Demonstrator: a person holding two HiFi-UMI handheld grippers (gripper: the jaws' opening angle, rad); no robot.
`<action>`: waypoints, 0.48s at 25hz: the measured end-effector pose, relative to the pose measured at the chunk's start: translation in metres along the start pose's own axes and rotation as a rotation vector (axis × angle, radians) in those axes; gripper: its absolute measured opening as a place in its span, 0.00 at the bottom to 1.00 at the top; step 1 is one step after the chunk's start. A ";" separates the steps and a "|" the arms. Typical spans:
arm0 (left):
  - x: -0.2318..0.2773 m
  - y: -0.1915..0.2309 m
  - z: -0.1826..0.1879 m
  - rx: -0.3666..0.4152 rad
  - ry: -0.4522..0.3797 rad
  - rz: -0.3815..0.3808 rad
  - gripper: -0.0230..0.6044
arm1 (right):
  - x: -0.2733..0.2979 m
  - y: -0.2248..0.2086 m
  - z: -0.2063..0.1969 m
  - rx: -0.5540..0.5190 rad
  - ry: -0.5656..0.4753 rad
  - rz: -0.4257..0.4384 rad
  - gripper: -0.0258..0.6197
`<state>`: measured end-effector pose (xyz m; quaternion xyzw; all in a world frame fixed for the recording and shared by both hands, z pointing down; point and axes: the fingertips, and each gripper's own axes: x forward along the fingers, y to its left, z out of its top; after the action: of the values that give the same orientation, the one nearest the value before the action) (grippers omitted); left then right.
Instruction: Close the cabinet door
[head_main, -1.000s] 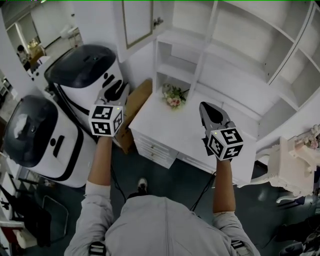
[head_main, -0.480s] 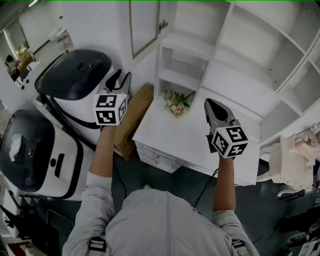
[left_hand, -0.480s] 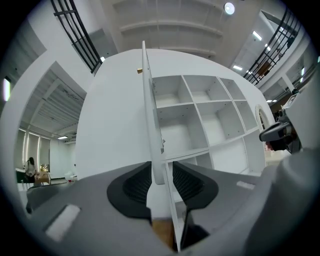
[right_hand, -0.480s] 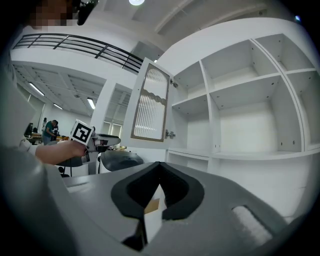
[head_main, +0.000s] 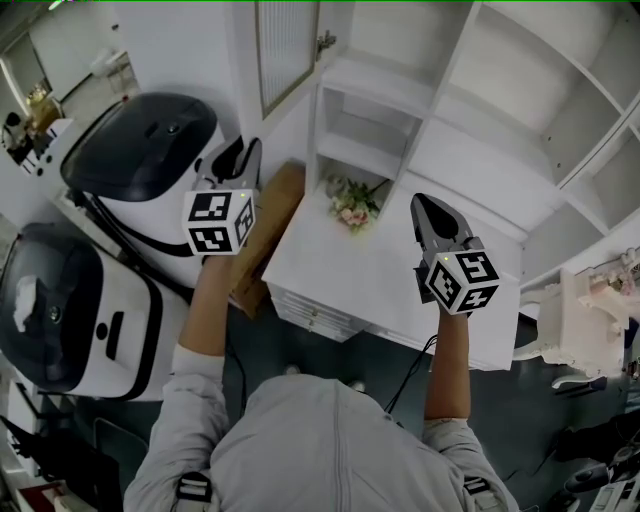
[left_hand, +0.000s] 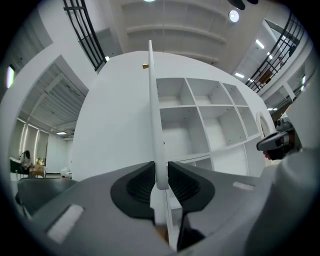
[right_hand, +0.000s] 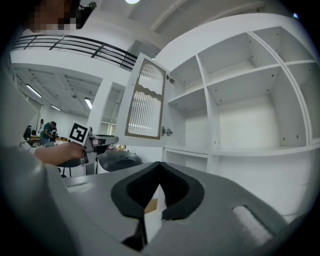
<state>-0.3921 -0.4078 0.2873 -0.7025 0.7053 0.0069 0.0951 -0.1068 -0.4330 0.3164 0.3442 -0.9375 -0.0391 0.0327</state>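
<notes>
Up ahead of you the white shelving unit (head_main: 470, 130) fills the wall, with two bulky black-and-white machines (head_main: 140, 150) crowding its left and the white desk (head_main: 340, 270) below. The cabinet door (head_main: 285, 50) hangs swung open at the unit's upper left. The head view only puts your left gripper (head_main: 243, 150) just beneath that door's free corner. The left gripper view shows more: the door's edge stands between the jaws, which have just been closing and now look pressed on it from both sides. The right gripper view gives you the door's ribbed pane face-on. Your right gripper (head_main: 418, 203) hovers over the desk, jaws tip to tip and empty. A brown board (head_main: 275, 215) leans between desk and machine, and flowers (head_main: 348, 205) lie at the desk's back. Since a second ago, your left gripper has left the machine's side and come up to the door.
</notes>
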 end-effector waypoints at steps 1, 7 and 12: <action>0.000 -0.002 0.001 -0.012 -0.007 0.014 0.17 | -0.001 -0.005 0.000 0.005 -0.004 -0.001 0.04; -0.001 -0.023 0.005 -0.071 -0.028 0.059 0.16 | -0.014 -0.024 -0.008 0.015 0.005 0.023 0.04; 0.002 -0.052 0.009 -0.070 -0.030 0.047 0.16 | -0.023 -0.042 -0.011 0.034 -0.002 0.032 0.04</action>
<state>-0.3394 -0.4097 0.2850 -0.6884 0.7195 0.0444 0.0807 -0.0607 -0.4506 0.3227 0.3294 -0.9435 -0.0230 0.0267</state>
